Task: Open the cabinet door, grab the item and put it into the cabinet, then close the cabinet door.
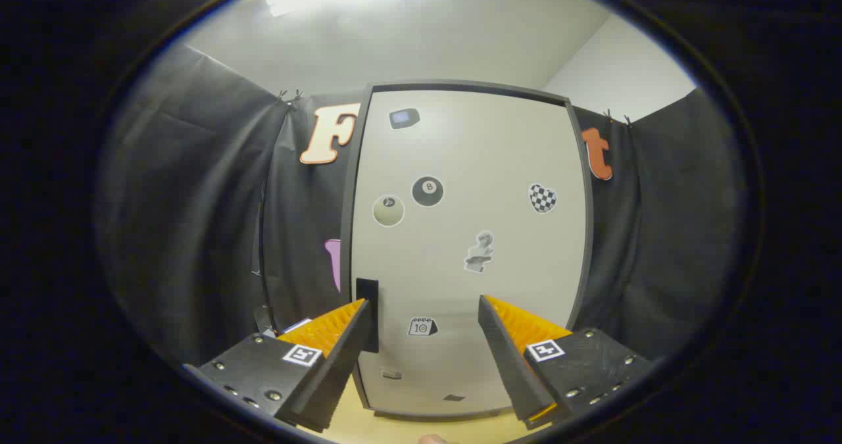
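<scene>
A tall cabinet (pixel 460 168) with a pale door in a dark frame stands straight ahead, its door shut. Several stickers dot the door. A black handle (pixel 367 312) runs down the door's left edge, just beyond my left finger (pixel 342 339). My gripper (pixel 424 309) is open, with its orange-and-black fingers spread wide and nothing between them. The right finger (pixel 510 339) sits in front of the door's lower right part. The item to be stored is hidden from me.
The cabinet stands on a light wooden tabletop (pixel 408 427), seen between the fingers. Black cloth walls (pixel 197 220) close in on both sides. A small white and blue thing (pixel 293 327) peeks out behind the left finger.
</scene>
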The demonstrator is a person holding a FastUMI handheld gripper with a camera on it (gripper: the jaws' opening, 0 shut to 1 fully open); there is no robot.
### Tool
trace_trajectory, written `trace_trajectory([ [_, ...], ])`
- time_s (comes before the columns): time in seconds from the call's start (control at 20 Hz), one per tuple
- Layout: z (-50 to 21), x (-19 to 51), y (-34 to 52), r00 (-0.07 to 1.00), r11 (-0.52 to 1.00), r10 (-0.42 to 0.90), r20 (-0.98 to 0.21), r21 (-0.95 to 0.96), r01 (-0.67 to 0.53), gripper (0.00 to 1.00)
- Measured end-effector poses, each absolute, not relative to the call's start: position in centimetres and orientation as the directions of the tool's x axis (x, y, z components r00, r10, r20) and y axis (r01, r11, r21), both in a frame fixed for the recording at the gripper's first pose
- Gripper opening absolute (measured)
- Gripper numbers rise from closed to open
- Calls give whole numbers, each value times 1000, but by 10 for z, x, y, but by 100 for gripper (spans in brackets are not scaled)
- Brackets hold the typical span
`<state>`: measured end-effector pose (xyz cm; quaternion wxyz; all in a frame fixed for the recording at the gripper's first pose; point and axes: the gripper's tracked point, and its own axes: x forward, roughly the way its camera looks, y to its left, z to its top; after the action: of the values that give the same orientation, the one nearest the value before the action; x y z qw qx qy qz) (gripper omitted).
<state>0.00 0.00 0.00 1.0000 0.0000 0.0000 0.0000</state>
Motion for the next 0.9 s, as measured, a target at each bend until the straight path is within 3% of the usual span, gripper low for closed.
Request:
trace_trajectory([
  [0.9,-13,11,17,999,999,32,-21,-6,-32,98],
])
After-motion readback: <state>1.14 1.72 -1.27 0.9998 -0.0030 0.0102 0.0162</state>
